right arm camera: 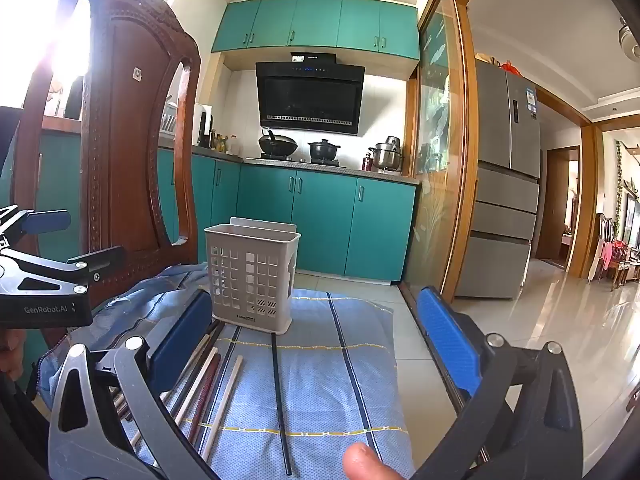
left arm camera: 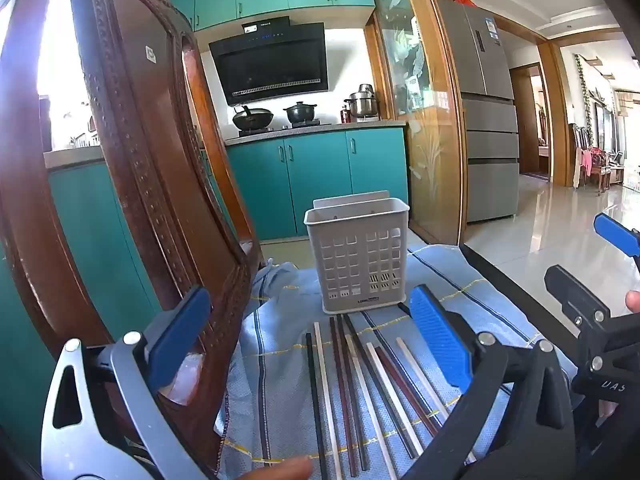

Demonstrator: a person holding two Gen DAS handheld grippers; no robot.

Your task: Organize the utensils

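Observation:
Several chopsticks (left arm camera: 356, 392), black, dark red and cream, lie side by side on a blue striped cloth (left arm camera: 280, 360). A grey perforated utensil holder (left arm camera: 358, 264) stands upright just beyond them, empty as far as I can see. My left gripper (left arm camera: 312, 336) is open and empty, above the chopsticks. My right gripper (right arm camera: 316, 332) is open and empty, over the cloth, to the right of the chopsticks (right arm camera: 208, 380); one black chopstick (right arm camera: 280, 400) lies apart between its fingers. The holder (right arm camera: 252, 276) stands ahead to the left. Each gripper shows in the other's view, the right one (left arm camera: 592, 300) and the left one (right arm camera: 48, 264).
A carved wooden chair back (left arm camera: 132, 184) rises close on the left, touching the cloth's edge. The surface's dark edge (left arm camera: 500, 276) runs along the right, with tiled floor below. Teal kitchen cabinets (left arm camera: 312, 176) and a fridge (left arm camera: 484, 112) stand far behind.

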